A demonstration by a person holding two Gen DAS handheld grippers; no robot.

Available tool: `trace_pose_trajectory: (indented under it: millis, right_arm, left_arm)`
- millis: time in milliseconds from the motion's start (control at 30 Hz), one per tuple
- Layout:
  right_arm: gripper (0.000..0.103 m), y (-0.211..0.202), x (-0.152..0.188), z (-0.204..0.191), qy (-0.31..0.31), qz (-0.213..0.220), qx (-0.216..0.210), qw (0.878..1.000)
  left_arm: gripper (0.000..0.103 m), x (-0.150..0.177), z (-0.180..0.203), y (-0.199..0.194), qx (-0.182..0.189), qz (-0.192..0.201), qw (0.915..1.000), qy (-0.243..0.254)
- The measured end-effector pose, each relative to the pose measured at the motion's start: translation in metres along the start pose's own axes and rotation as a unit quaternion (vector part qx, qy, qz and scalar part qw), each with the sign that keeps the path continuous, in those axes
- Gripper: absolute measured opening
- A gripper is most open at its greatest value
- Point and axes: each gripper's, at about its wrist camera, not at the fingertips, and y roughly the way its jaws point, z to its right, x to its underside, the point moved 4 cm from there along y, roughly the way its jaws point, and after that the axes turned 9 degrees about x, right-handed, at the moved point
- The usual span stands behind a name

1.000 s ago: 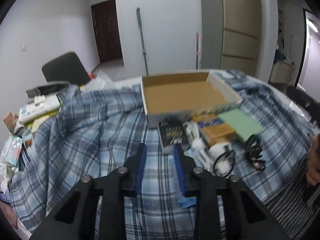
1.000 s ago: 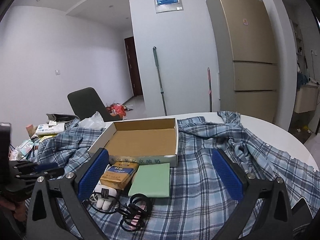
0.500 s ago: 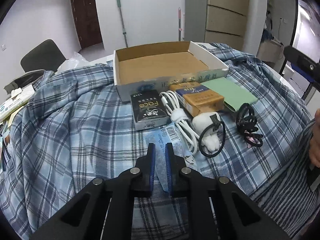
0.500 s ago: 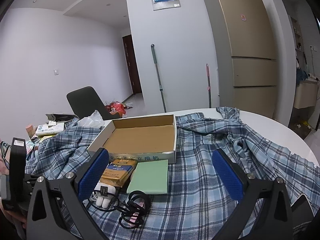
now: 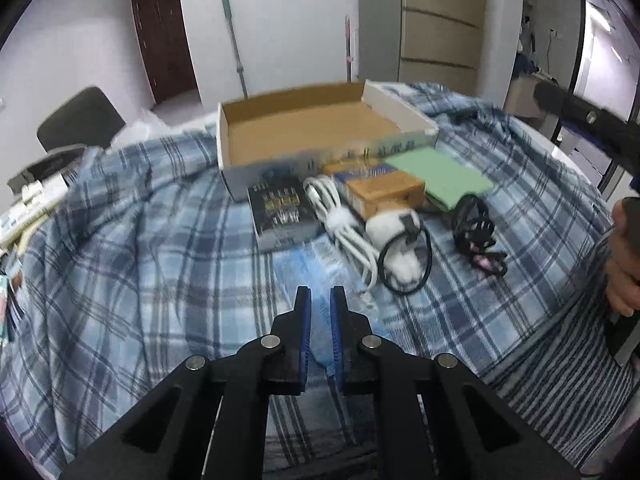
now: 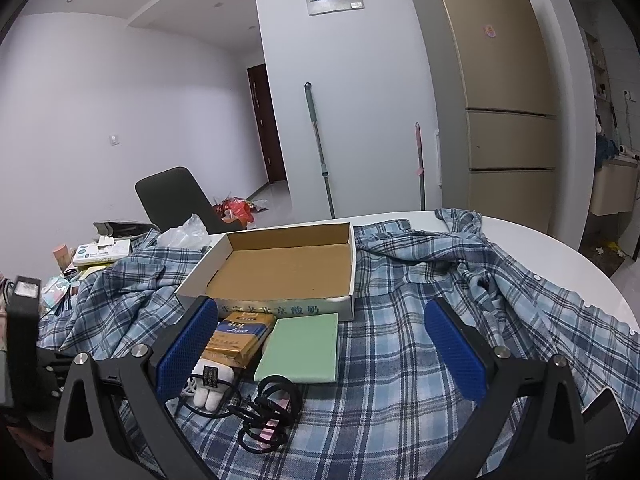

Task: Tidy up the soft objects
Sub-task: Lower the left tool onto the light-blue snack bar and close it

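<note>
My left gripper (image 5: 320,300) is shut on a thin light blue packet (image 5: 316,272) that lies on the blue plaid shirt (image 5: 140,240). Beyond it are a black packet (image 5: 280,216), a coiled white cable (image 5: 344,224), a brown packet (image 5: 384,196), a green pad (image 5: 452,176), a small white plush with a black loop (image 5: 400,248) and a black cable bundle (image 5: 476,232). An open cardboard box (image 5: 312,136) stands behind them with nothing in it. My right gripper (image 6: 320,306) stays wide open above the shirt (image 6: 400,340), near the green pad (image 6: 300,348).
The shirt covers a round white table (image 6: 560,252). Papers and small packets (image 6: 96,252) crowd the table's left side. A dark chair (image 6: 172,196) stands behind, and a mop (image 6: 320,148) leans on the wall. A hand (image 5: 620,264) holds the right gripper's handle.
My left gripper's jaws closed on the light blue packet, then it tipped downward and came in lower over the shirt. The right gripper stayed put.
</note>
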Motion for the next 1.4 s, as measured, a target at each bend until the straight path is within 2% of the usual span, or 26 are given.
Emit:
trace_pose_trajectory:
  millis: [133, 300, 467, 500, 567, 600, 667, 700, 900, 1000, 1067, 1100, 1167, 1267, 1400]
  right_arm:
    - [0.103, 0.001, 0.001, 0.002, 0.002, -0.001, 0.005, 1.000]
    - [0.103, 0.004, 0.002, 0.006, 0.013, -0.011, 0.002, 1.000]
    - [0.103, 0.004, 0.002, 0.005, 0.012, -0.013, 0.003, 1.000]
    - [0.103, 0.004, 0.002, 0.004, 0.010, -0.013, 0.003, 1.000]
    - [0.103, 0.004, 0.002, 0.004, 0.009, -0.013, 0.003, 1.000]
    - [0.103, 0.004, 0.002, 0.004, 0.009, -0.012, 0.003, 1.000]
    - [0.103, 0.003, 0.002, 0.005, 0.012, -0.011, 0.003, 1.000]
    - [0.103, 0.003, 0.002, 0.006, 0.014, -0.011, 0.003, 1.000]
    - [0.103, 0.002, 0.001, 0.008, 0.017, -0.013, 0.000, 1.000]
    - [0.103, 0.002, 0.001, 0.008, 0.016, -0.011, 0.000, 1.000]
    - [0.103, 0.001, 0.001, 0.008, 0.017, -0.012, -0.001, 1.000]
    - [0.103, 0.001, 0.001, 0.008, 0.017, -0.012, -0.002, 1.000]
    - [0.103, 0.000, 0.001, 0.008, 0.017, -0.010, -0.002, 1.000]
    - [0.103, -0.001, 0.001, 0.008, 0.017, -0.008, -0.001, 1.000]
    - [0.103, 0.002, 0.002, 0.007, 0.015, -0.013, 0.002, 1.000]
  left_arm:
    - [0.011, 0.007, 0.003, 0.012, 0.008, -0.021, 0.9997, 0.005]
    - [0.011, 0.008, 0.012, 0.011, -0.003, -0.018, 0.9994, 0.029]
    - [0.014, 0.000, 0.000, -0.005, -0.022, 0.017, 0.9996, -0.002]
    - [0.026, -0.002, -0.001, -0.007, -0.028, 0.017, 0.9994, -0.004]
    - [0.075, -0.003, -0.003, -0.004, -0.030, 0.005, 0.9995, -0.013]
    - [0.079, -0.004, -0.003, -0.001, -0.029, -0.005, 0.9994, -0.020]
    - [0.079, -0.003, -0.004, 0.005, -0.030, -0.021, 0.9985, -0.041]
    - [0.079, -0.003, -0.003, 0.005, -0.024, -0.013, 0.9983, -0.051]
    - [0.079, -0.001, 0.010, 0.012, -0.015, -0.025, 0.9987, -0.042]
    - [0.079, 0.003, 0.015, 0.017, -0.028, -0.041, 0.9984, -0.027]
    - [0.078, 0.007, 0.013, 0.018, -0.052, -0.044, 0.9976, -0.014]
    - [0.076, 0.010, 0.012, 0.016, -0.065, -0.043, 0.9969, -0.004]
    - [0.057, 0.015, 0.004, 0.014, -0.073, -0.050, 0.9961, -0.002]
    - [0.057, 0.018, -0.013, 0.006, -0.074, -0.052, 0.9957, -0.023]
    - [0.057, 0.016, -0.016, -0.003, -0.066, -0.036, 0.9971, -0.014]
